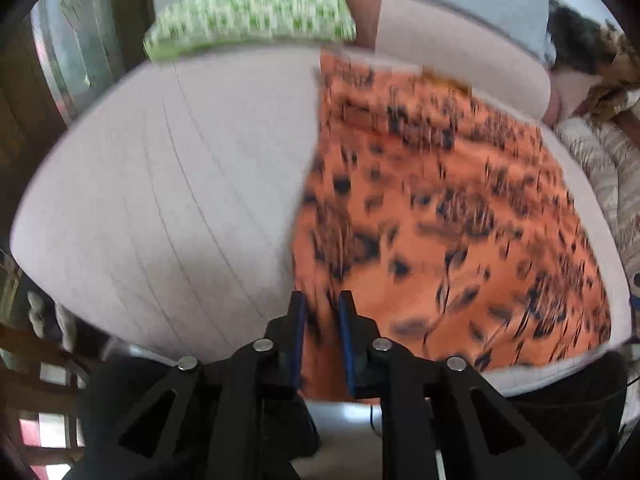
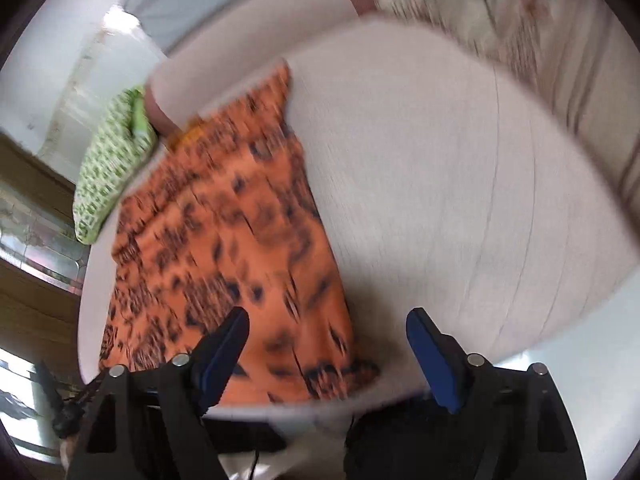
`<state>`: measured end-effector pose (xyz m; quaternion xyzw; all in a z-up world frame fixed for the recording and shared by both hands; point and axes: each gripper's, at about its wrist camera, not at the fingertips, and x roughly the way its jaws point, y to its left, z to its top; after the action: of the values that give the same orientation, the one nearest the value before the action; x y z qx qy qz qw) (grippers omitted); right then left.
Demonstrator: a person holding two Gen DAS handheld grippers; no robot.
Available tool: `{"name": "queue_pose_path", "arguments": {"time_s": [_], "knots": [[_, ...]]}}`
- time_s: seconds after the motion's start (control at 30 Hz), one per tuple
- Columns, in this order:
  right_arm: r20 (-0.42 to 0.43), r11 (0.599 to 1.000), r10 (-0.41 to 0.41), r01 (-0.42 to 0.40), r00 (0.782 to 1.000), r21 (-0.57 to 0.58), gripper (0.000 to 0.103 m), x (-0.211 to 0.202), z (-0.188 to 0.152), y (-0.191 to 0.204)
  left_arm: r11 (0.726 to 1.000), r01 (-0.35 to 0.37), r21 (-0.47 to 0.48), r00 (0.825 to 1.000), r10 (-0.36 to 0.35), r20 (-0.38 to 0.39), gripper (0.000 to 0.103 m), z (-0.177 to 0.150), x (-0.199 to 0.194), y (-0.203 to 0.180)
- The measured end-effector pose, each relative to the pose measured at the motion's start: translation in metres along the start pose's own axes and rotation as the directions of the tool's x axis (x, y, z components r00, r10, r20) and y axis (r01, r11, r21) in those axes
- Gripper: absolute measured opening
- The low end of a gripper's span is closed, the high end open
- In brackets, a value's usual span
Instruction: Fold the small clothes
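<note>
An orange garment with a black pattern (image 1: 440,216) lies flat on a round pale table (image 1: 160,184). In the left wrist view it covers the right half of the table. My left gripper (image 1: 322,312) is nearly closed, its fingers pinching the garment's near left edge. In the right wrist view the garment (image 2: 224,232) lies on the left part of the table (image 2: 440,184). My right gripper (image 2: 326,328) is wide open and empty, above the garment's near right corner. Both views are motion-blurred.
A folded green-and-white patterned cloth (image 1: 248,16) lies at the table's far edge; it also shows in the right wrist view (image 2: 112,168). A sofa with patterned cushions (image 2: 540,40) stands beyond the table. A dark pile (image 1: 576,40) sits at the far right.
</note>
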<state>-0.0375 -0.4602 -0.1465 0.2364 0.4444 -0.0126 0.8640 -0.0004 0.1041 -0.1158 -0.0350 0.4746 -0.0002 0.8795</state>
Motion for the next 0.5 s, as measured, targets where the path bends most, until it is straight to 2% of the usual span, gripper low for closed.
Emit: {"name": "queue_pose_path", "arguments": {"time_s": [0.03,0.1,0.17,0.27,0.37,0.43,0.5], "knots": [[0.027,1.0,0.009,-0.009,1.0,-0.009,0.083,-0.003,0.01,0.005,1.0,-0.014,-0.003,0.999,0.014,0.039,0.03,0.006,-0.007,0.0],[0.068,0.998,0.055,-0.054,0.996,-0.02,0.083,0.001,0.041,0.02,0.999,-0.032,-0.002,0.995,0.032,0.099,0.041,0.02,-0.013,-0.005],[0.093,0.996,0.09,-0.087,0.992,-0.034,0.083,0.019,0.076,0.038,1.0,-0.019,0.01,0.992,0.018,0.125,0.042,0.031,-0.011,-0.013],[0.089,0.991,0.123,-0.118,0.988,-0.061,0.083,0.059,0.12,0.056,0.999,-0.004,0.039,0.994,0.0,0.108,0.043,0.047,0.008,-0.026],[0.007,0.991,0.133,-0.134,0.991,0.029,0.082,0.118,0.165,0.05,0.999,0.019,0.046,0.995,-0.023,0.096,0.043,0.051,0.022,-0.031],[-0.036,0.99,0.108,-0.104,0.994,0.098,0.082,0.157,0.184,0.038,0.998,0.031,0.058,0.995,-0.036,0.092,0.043,0.055,0.029,-0.033],[-0.097,0.982,0.128,-0.112,0.987,0.153,0.076,0.19,0.199,0.032,0.997,0.036,0.074,0.996,-0.042,0.084,0.043,0.057,0.035,-0.034]]}}
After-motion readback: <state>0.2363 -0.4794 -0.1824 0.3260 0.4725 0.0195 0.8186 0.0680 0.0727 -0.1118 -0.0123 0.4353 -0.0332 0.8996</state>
